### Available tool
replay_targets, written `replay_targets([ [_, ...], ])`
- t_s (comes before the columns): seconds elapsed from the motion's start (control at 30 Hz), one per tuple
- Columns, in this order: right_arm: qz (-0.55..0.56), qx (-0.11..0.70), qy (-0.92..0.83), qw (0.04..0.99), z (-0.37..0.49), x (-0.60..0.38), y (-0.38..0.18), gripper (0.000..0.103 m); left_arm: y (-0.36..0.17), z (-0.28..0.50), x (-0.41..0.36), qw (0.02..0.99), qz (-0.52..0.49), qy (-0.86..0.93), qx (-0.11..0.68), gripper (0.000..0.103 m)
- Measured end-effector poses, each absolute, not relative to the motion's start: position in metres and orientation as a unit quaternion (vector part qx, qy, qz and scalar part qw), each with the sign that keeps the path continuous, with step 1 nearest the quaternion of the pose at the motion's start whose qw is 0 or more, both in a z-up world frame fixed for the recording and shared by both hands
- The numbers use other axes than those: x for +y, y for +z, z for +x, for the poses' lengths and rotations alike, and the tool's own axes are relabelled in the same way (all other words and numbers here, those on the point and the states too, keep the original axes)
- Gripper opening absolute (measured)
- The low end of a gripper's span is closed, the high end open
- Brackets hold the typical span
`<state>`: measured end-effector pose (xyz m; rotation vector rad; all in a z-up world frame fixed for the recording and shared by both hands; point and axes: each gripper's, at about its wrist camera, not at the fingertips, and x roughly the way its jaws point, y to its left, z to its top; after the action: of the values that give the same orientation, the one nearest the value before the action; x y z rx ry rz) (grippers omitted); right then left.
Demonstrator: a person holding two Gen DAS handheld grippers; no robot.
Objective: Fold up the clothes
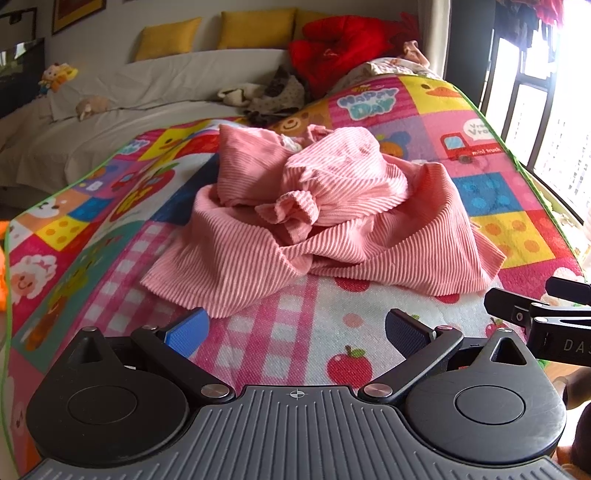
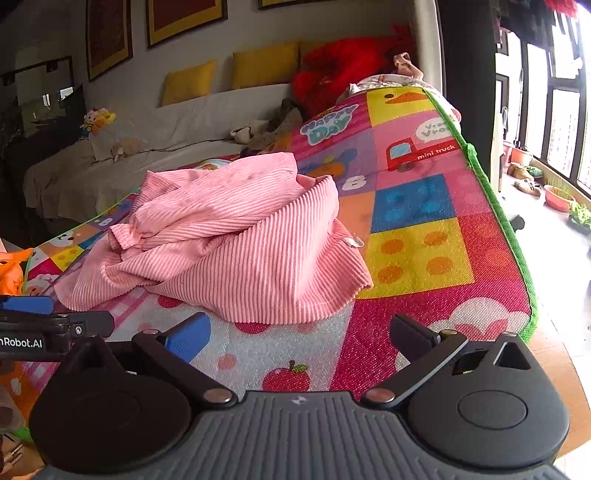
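Observation:
A pink ribbed garment (image 1: 314, 221) lies crumpled in a heap on a colourful patterned mat (image 1: 303, 343). In the right wrist view the same garment (image 2: 229, 240) fills the middle left, its hem hanging toward me. My left gripper (image 1: 295, 328) stands open just short of the garment's near edge, nothing between its fingers. My right gripper (image 2: 299, 332) is open too, close under the garment's front hem and apart from it. Each view catches part of the other tool at its edge.
A grey-covered sofa (image 1: 147, 92) with yellow cushions (image 1: 255, 27), soft toys and a red heap (image 1: 340, 48) of cloth lies behind the mat. Windows (image 2: 561, 125) and floor items are at the right. The mat's green edge (image 2: 513, 236) runs along the right.

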<state>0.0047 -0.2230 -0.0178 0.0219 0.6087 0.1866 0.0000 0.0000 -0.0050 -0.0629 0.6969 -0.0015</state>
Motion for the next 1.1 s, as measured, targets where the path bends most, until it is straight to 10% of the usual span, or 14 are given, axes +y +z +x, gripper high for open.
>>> replay_targets([
  [1.1, 0.007, 0.307, 0.094, 0.947, 0.0085, -0.2219, -0.0202, 0.103, -0.0082, 0.0033, -0.0003, 0.935, -0.033, -0.003, 0.354, 0.103],
])
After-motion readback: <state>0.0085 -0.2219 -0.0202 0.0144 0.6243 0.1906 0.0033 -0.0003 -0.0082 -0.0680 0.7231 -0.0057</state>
